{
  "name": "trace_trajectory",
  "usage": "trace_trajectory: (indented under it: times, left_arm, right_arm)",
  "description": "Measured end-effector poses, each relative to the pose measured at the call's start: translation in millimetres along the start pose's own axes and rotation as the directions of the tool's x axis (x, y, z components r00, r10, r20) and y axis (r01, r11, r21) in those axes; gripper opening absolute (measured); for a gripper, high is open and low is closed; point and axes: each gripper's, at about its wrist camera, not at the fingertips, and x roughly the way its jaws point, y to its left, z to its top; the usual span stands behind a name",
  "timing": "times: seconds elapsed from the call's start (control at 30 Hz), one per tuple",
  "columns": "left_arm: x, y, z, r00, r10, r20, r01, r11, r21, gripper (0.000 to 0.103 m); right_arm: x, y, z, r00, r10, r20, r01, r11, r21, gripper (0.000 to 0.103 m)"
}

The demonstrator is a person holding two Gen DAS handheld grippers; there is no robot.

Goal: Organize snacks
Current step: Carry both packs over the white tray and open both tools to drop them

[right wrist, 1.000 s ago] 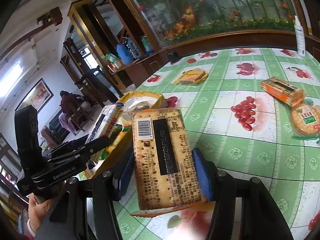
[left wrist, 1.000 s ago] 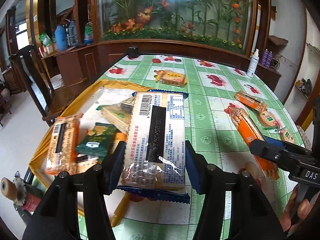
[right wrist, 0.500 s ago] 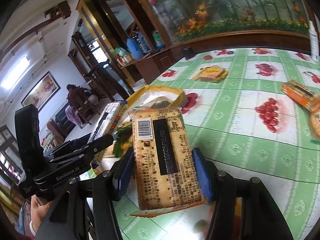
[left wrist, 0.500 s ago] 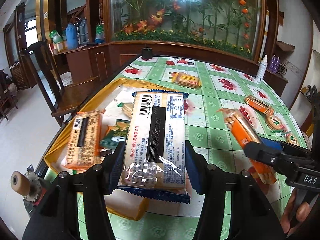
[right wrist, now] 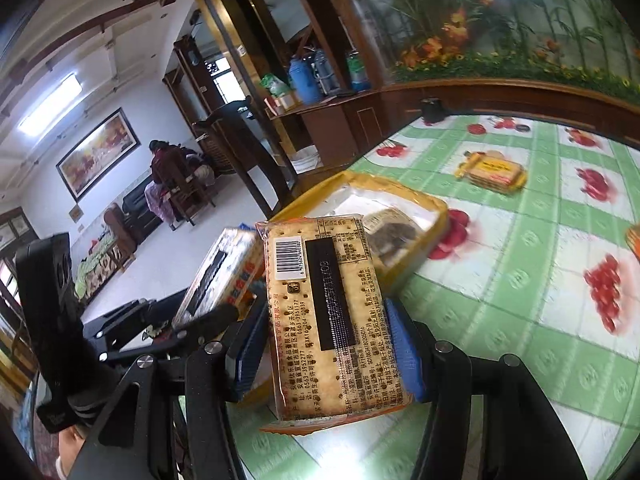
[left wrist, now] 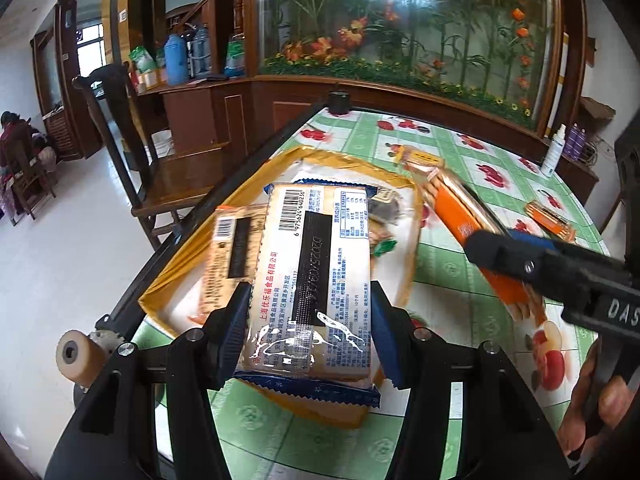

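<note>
Left gripper [left wrist: 310,332] clamped on blue-edged clear cracker packet [left wrist: 312,280] above yellow shallow tray [left wrist: 408,276], right gripper [right wrist: 326,354] clamped on orange-edged soda cracker packet [right wrist: 324,312] beside it over green fruit-print tablecloth [right wrist: 520,280].

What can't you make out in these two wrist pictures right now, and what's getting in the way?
- Left wrist view: much of the yellow tray floor is hidden by the blue-edged cracker pack in the left tongs.
- Left wrist view: the small packets in the tray are blurred, labels unreadable.
- Right wrist view: the tray's near part is hidden by the orange-edged cracker pack in the right tongs.
- Right wrist view: an orange item is cut off by the right edge.
</note>
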Motion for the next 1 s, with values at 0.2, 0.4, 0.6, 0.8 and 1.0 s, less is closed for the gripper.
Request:
trace_trajectory:
  times: [0.2,0.4,0.6,0.8,1.0]
  left_arm:
    - [7,7,-1,1.000,0.014,-0.010,-0.014,1.000,-0.008,0.055]
    - [10,13,-1,1.000,0.022,-0.017,-0.022,1.000,-0.017,0.055]
    - [17,13,5,1.000,0.019,-0.023,-0.019,1.000,-0.012,0.055]
    - [27,11,12,0.999,0.019,-0.030,-0.019,1.000,-0.005,0.055]
    - [38,16,18,0.999,0.029,-0.041,-0.030,1.000,-0.007,0.055]
  right_arm:
    - [21,13,13,1.000,-0.023,-0.012,0.022,0.999,-0.050,0.058]
    - [43,13,26,0.998,-0.064,-0.030,0.061,0.996,-0.071,0.058]
    - [68,1,31,0.995,-0.081,-0.059,0.078,0.996,-0.049,0.058]
    - [87,-1,37,0.994,-0.081,-0.077,0.078,0.996,-0.049,0.058]
    - [108,-5,43,0.992,-0.086,-0.094,0.082,0.995,-0.048,0.058]
